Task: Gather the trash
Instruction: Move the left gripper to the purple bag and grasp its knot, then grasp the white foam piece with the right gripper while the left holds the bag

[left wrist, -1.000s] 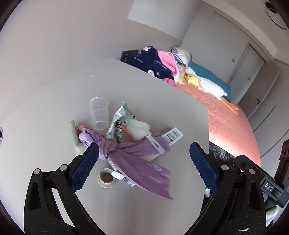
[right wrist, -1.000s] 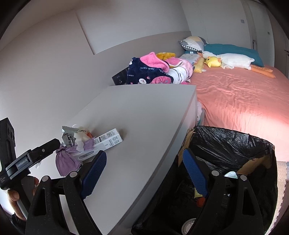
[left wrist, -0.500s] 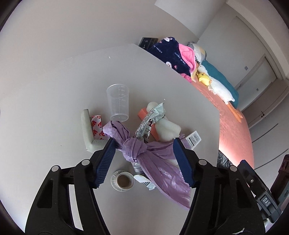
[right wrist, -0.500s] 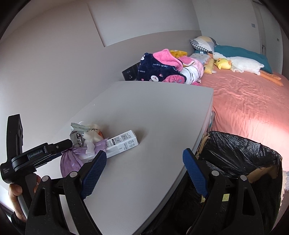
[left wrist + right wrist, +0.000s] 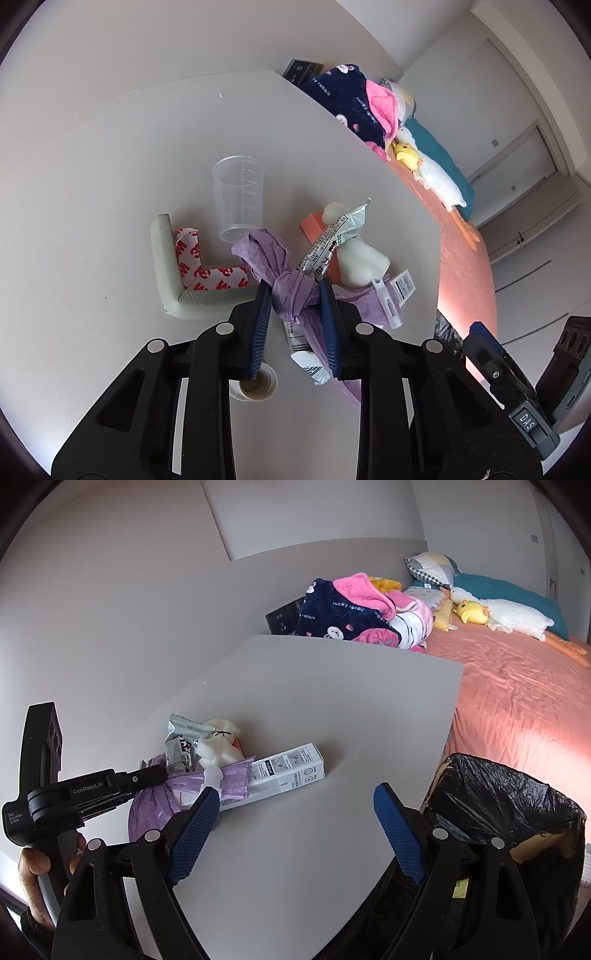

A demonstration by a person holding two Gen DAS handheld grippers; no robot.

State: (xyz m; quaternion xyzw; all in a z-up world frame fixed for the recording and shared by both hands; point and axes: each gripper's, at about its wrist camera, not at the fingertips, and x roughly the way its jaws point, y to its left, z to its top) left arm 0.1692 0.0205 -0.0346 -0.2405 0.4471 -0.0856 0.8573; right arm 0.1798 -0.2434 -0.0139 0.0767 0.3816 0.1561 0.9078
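A pile of trash lies on the white table (image 5: 110, 155). My left gripper (image 5: 295, 291) is shut on the knot of a purple plastic bag (image 5: 291, 284), which also shows in the right wrist view (image 5: 155, 805). A silver wrapper (image 5: 332, 236), a white foam lump (image 5: 360, 260), a clear measuring cup (image 5: 240, 195), a grey foam corner guard (image 5: 173, 273) and a small cup of brown liquid (image 5: 256, 384) lie around it. My right gripper (image 5: 291, 830) is open and empty above the table's front edge, beside a black-lined trash bin (image 5: 509, 827).
A white carton (image 5: 284, 771) lies beside the pile. A bed with a pink sheet (image 5: 517, 686), folded blankets (image 5: 354, 609) and a plush duck (image 5: 491, 613) stands beyond the table. A wall runs along the table's left side.
My left gripper moved forward over the pile and closed on the purple bag's knot. My right gripper swung left, bringing more of the table into view, and stayed open.
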